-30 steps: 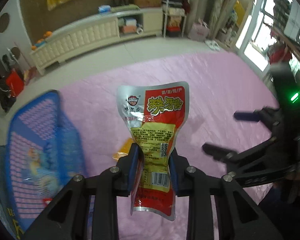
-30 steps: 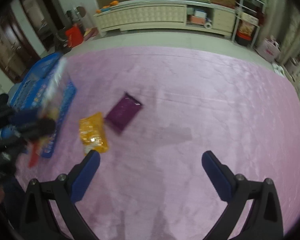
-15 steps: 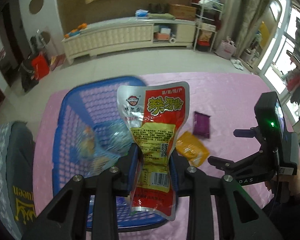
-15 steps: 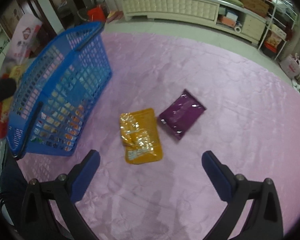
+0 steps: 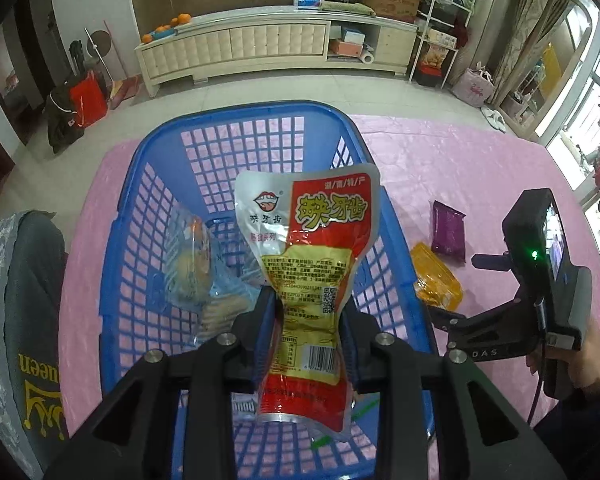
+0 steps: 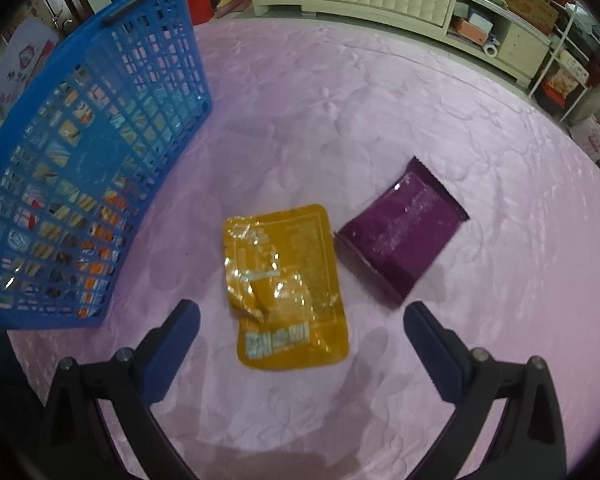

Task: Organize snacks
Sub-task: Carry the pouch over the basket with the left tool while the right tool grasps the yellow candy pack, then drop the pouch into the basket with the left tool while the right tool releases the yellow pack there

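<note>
My left gripper is shut on a red, white and yellow snack pouch, held upright above the blue plastic basket. Several clear-wrapped snacks lie inside the basket. In the right wrist view my right gripper stands open just above an orange snack pouch on the pink cloth, its fingers to either side of the pouch's near end. A purple snack pack lies to the right of the orange one. The right gripper also shows at the left wrist view's right edge.
The basket's side wall rises at the left of the right wrist view, close to the orange pouch. Pink cloth covers the table. A person's clothed knee is at the table's left edge. A long cream cabinet stands across the room.
My left gripper has carried the red pouch left until it hangs over the basket. My right gripper has come down and closer to the orange pouch, which now lies between its open fingers.
</note>
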Motion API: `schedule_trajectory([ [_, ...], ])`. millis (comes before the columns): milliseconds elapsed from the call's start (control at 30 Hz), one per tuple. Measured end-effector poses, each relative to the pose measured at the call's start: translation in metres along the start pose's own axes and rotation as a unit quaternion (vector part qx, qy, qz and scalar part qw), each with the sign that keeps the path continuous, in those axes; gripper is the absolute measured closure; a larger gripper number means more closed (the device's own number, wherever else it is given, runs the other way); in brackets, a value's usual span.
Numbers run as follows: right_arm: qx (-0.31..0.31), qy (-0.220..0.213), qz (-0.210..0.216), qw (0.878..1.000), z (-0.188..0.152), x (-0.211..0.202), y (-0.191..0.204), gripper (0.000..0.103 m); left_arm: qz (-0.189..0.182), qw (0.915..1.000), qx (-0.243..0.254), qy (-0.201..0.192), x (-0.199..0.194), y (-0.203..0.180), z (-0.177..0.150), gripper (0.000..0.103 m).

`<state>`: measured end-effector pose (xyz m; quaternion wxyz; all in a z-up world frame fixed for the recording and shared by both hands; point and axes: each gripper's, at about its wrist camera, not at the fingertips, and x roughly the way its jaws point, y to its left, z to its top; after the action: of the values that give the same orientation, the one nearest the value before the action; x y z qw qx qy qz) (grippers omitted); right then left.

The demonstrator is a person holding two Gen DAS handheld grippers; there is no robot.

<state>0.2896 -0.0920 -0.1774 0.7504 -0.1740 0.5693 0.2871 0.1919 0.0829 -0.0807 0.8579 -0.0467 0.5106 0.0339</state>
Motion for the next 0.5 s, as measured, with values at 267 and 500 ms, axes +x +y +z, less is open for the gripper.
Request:
schedule_trajectory([
  [267, -0.028, -0.015, -0.014, 0.999, 0.01, 0.015, 0.004, 0.019, 0.003, 0.9999, -0.006, 0.009, 0.014, 0.004, 0.014, 0.073],
  [500, -0.057, -0.024, -0.012, 0.998, 0.002, 0.011, 0.015, 0.039, 0.001, 0.9998, -0.017, 0.012, 0.023, 0.006, 0.026, 0.07],
])
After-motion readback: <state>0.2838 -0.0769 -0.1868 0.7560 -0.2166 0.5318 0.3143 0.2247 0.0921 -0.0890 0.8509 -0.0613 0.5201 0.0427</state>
